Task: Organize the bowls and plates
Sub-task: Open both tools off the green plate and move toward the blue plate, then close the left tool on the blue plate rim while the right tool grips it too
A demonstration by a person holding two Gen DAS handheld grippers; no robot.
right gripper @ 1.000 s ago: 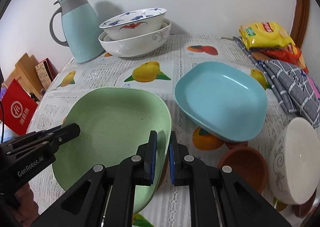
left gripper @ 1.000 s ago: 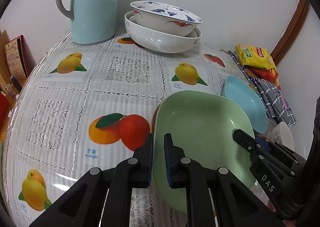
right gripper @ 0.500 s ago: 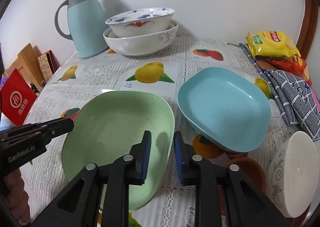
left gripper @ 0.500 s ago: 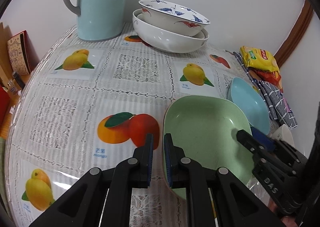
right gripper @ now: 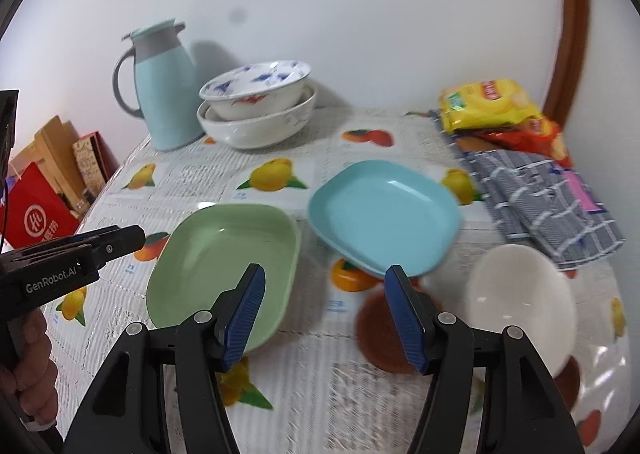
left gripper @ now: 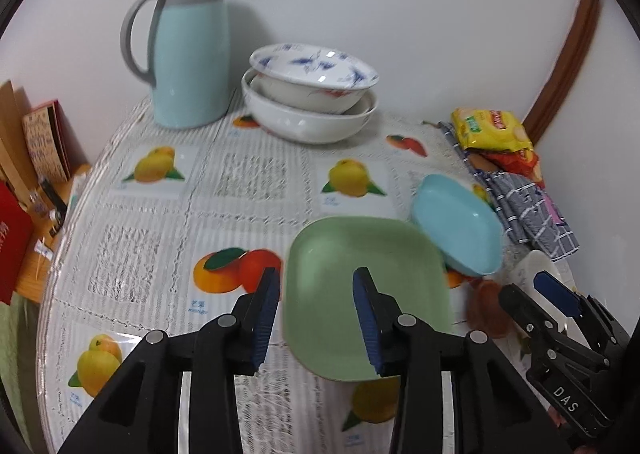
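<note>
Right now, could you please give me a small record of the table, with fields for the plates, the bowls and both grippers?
green plate: flat on tablecloth, released
blue plate: right of green, tilted on brown bowl
stacked bowls: two, beside jug
white bowl: near right edge, tilted
left gripper: opening, above green plate, holds nothing
right gripper: opening, holds nothing

Bowl (right gripper: 256, 93) nested in bowl (right gripper: 260, 125), right of jug (right gripper: 160, 89).
</note>
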